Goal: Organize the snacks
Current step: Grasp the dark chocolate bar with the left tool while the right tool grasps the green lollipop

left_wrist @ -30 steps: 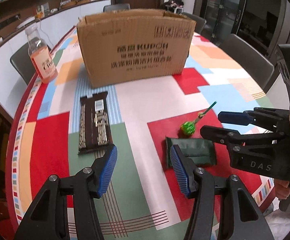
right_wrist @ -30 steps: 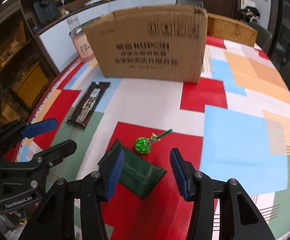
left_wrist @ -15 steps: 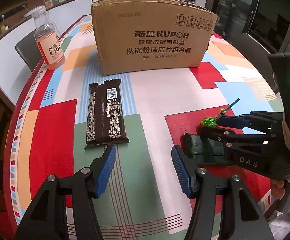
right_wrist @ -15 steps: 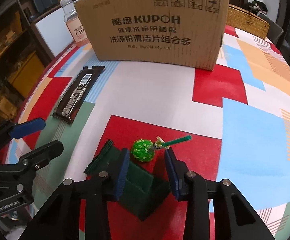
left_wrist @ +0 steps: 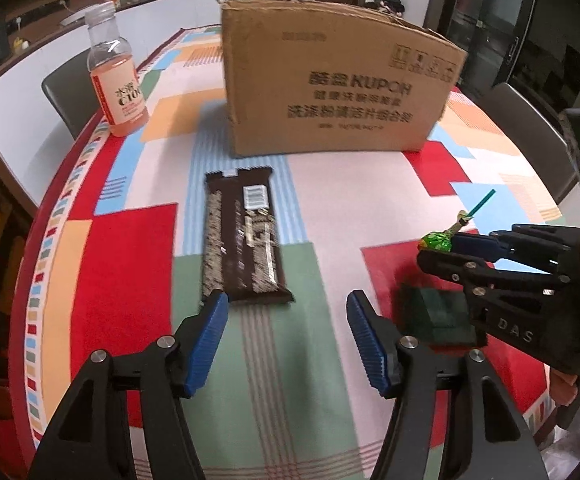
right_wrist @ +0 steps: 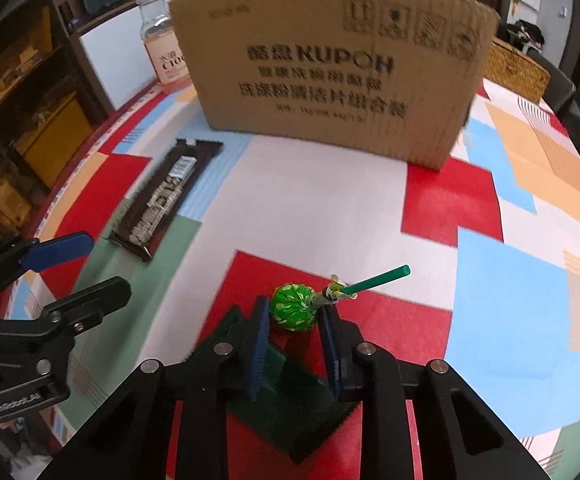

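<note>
A green-wrapped lollipop (right_wrist: 293, 309) with a green stick sits between the blue pads of my right gripper (right_wrist: 295, 322), which has closed in on it; it also shows in the left wrist view (left_wrist: 436, 242). A dark green packet (right_wrist: 290, 384) lies under that gripper. A long dark brown snack bar (left_wrist: 244, 238) lies on the patterned tablecloth just ahead of my open, empty left gripper (left_wrist: 286, 312). A cardboard box (left_wrist: 330, 80) stands behind on the table; its inside is hidden.
A bottle of pink drink (left_wrist: 116, 80) stands at the table's far left edge. Dark chairs (left_wrist: 530, 136) surround the round table. A wicker basket (right_wrist: 518, 68) sits behind the box on the right.
My right gripper moved forward over the green packet and narrowed from wide open around the lollipop. My left gripper moved closer to the brown snack bar and stayed open.
</note>
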Available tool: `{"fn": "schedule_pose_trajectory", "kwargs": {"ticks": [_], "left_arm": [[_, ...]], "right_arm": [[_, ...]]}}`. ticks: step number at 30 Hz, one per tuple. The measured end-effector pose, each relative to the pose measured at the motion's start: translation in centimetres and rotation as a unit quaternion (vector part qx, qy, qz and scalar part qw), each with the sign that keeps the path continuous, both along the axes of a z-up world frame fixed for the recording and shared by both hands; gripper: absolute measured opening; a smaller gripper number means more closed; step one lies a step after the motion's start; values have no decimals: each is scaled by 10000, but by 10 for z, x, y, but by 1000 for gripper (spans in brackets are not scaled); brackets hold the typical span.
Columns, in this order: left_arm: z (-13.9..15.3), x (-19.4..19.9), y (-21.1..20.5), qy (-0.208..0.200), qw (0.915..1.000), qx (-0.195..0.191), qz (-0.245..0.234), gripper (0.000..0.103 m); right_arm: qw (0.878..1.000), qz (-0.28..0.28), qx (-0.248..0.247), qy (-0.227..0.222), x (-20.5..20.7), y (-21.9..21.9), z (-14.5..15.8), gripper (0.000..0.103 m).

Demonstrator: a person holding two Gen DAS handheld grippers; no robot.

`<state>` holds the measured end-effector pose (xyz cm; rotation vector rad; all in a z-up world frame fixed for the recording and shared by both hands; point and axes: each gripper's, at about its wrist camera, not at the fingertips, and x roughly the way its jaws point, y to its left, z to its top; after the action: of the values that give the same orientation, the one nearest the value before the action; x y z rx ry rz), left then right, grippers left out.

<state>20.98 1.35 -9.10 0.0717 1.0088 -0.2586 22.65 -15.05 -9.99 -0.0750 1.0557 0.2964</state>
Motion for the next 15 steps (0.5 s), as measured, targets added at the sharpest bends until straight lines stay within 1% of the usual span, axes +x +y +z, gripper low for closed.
{"fn": "schedule_pose_trajectory", "kwargs": {"ticks": [2, 6, 12, 15], "left_arm": [[-1, 8, 5, -38, 10000, 6, 39, 62], [-7, 28, 13, 18, 10000, 27, 62, 63], [-20, 57, 13, 125, 9995, 264, 79, 68], [-27, 70, 12, 222, 9990, 352, 143, 69]], "right_arm": [[10000, 26, 26, -36, 4, 5, 3, 26], [9999, 67, 38, -117, 14, 15, 10, 26], [9997, 78, 42, -209, 31, 28, 17, 26], [9997, 31, 51, -245, 38, 31, 20, 26]]}}
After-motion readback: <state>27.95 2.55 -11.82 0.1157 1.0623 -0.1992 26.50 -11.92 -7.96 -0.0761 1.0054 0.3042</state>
